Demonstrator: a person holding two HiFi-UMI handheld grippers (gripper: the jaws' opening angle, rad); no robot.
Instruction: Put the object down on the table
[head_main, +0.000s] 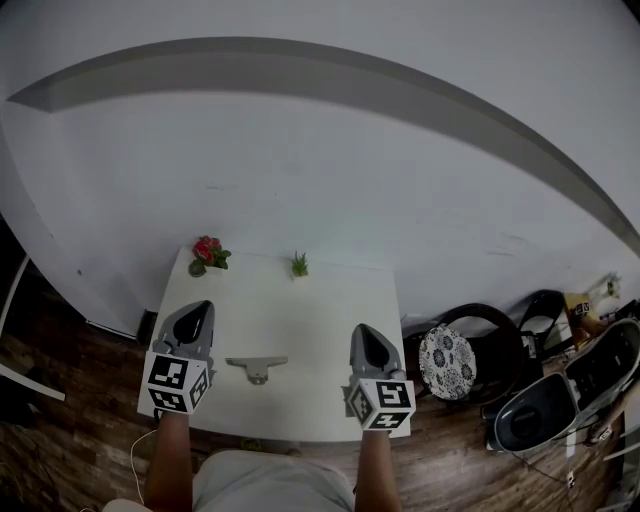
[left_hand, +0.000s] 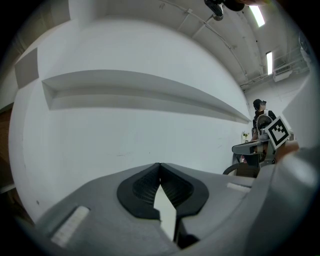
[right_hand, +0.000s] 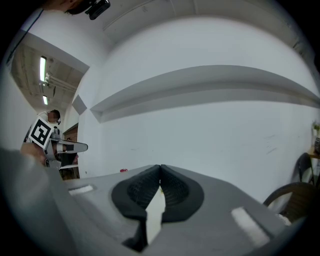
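**Both grippers closed and empty, bracket flat on the counter**

Head view: my left forearm (head_main: 168, 462) and right forearm (head_main: 376, 470) come in from the bottom edge, each carrying a gripper over the near part of the white counter (head_main: 320, 305). The left gripper (head_main: 199, 306) and the right gripper (head_main: 362, 331) point away from me, well apart. The grey bracket (head_main: 256, 368) lies flat on the counter between them, touching neither. At the far edge stand a red flower (head_main: 208, 251) and a small green plant (head_main: 299, 265). A chair with a patterned cushion (head_main: 445, 361) sits on the floor to the right.

Left gripper view: my left gripper (left_hand: 160, 166) has its jaws pressed together at the tips, nothing between them, facing a white wall (left_hand: 125, 135).

Right gripper view: my right gripper (right_hand: 160, 169) is likewise closed tip to tip and empty.
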